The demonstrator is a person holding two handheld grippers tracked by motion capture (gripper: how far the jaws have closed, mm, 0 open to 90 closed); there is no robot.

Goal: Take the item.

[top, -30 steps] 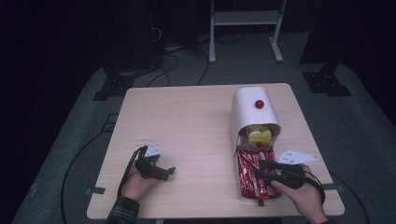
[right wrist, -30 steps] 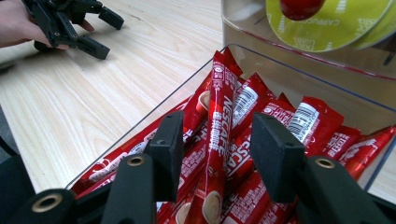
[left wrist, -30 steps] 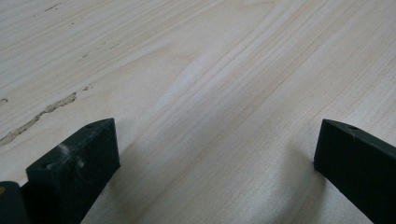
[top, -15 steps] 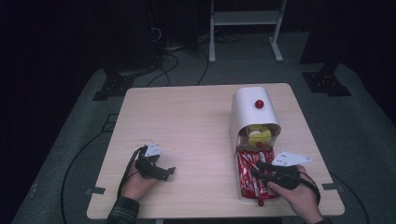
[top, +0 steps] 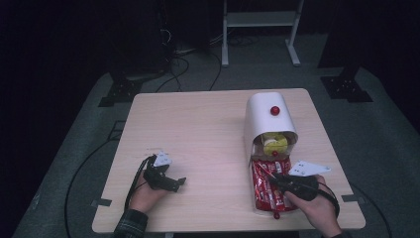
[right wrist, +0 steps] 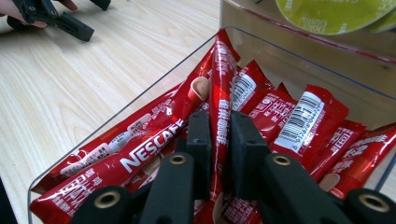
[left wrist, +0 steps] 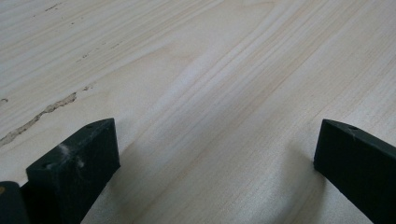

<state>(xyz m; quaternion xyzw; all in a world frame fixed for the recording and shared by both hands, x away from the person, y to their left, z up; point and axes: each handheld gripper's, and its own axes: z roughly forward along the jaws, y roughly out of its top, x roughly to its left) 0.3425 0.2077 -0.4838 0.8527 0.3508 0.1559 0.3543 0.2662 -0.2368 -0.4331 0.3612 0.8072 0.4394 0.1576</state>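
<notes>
Pinching red sachet (right wrist: pixel 220 93), right gripper (right wrist: pixel 219 140) over tray, left gripper (top: pixel 171 182) resting splayed

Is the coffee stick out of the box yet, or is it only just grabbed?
Only just grabbed. Done: the right gripper has shut on one red coffee stick. In hand: that stick still lies among the others inside the clear tray, not lifted out. Left: pulling it out and setting it down. The left gripper waits open over the bare table.

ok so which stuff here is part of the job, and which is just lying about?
In play: right tool shut on a red coffee stick; clear tray of sticks.
Idle: left tool, open on bare table; white dispenser; green pods.
</notes>
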